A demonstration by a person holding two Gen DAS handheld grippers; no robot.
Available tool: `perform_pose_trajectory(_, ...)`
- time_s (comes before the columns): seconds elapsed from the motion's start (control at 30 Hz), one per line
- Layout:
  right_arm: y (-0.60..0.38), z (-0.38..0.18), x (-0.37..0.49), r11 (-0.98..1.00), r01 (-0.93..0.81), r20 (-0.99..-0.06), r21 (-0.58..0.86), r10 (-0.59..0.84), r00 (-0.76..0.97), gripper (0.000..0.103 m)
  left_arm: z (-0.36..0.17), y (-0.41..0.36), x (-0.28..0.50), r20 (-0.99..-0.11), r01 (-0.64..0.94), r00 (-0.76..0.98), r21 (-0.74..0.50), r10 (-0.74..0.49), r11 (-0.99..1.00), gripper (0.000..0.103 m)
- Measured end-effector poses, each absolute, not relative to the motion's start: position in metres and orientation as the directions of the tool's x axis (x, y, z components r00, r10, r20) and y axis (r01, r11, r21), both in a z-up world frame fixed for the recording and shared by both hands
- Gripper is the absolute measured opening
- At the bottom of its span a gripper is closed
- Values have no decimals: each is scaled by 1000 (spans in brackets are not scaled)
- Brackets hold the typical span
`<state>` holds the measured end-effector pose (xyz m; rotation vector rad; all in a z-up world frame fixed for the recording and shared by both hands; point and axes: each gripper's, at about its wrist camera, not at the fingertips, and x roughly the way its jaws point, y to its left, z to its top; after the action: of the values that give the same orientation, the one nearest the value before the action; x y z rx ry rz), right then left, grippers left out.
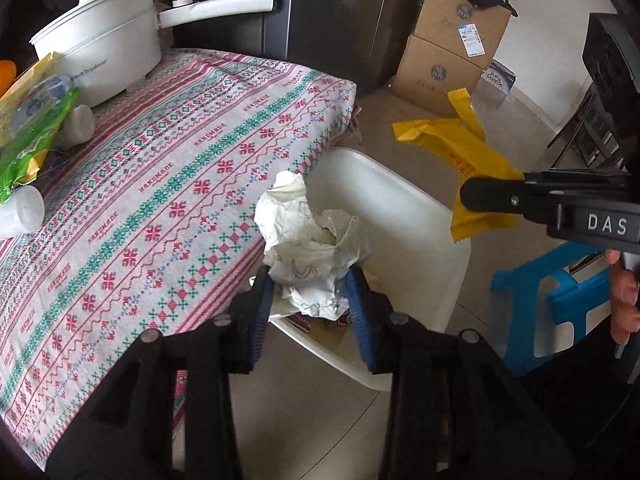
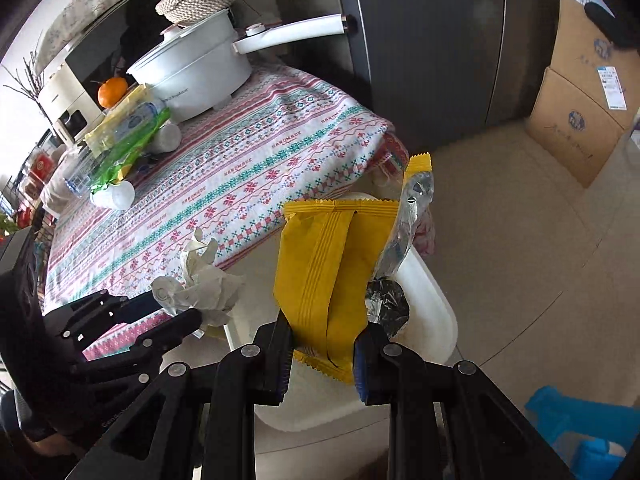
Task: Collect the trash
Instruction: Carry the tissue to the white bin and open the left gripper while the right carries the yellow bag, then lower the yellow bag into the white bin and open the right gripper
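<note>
Hovering over one bin (image 1: 400, 200): one tissue (image 1: 312, 252), one wrapper (image 2: 320, 272).

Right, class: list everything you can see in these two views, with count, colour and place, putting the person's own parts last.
Crumpled paper: one, white, in the left tongs, over the bin.
Wrapper: one, yellow, silver inside, in the right tongs.
Bin: one, white, on the floor by the table.
Tablecloth: one, red-green pattern.
Pot: one, white, far table end.
Orange: one, behind the pot.
Boxes: two, brown, stacked.
Stool: one, blue.
Hand: one, right edge.
</note>
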<state>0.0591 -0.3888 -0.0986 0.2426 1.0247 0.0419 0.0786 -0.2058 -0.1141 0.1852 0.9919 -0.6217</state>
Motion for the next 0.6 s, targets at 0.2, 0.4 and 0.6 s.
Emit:
perform_pose_trajectory(0.2, -394, -101, 58, 970, 98, -845, 222, 141, 516, 25, -112, -205, 77, -831, 545, 406, -115, -381, 830, 63)
perform_pose_trajectory(0.4, -392, -102, 60, 971, 94, -848, 221, 144, 511, 25, -96, -187, 80, -810, 491, 469, -93, -352, 866, 80)
perform_pose_trajectory(0.6, -381, -107, 63, 976, 75, -860, 206, 144, 489, 25, -86, -166, 83, -797, 438, 511, -79, -320, 896, 85)
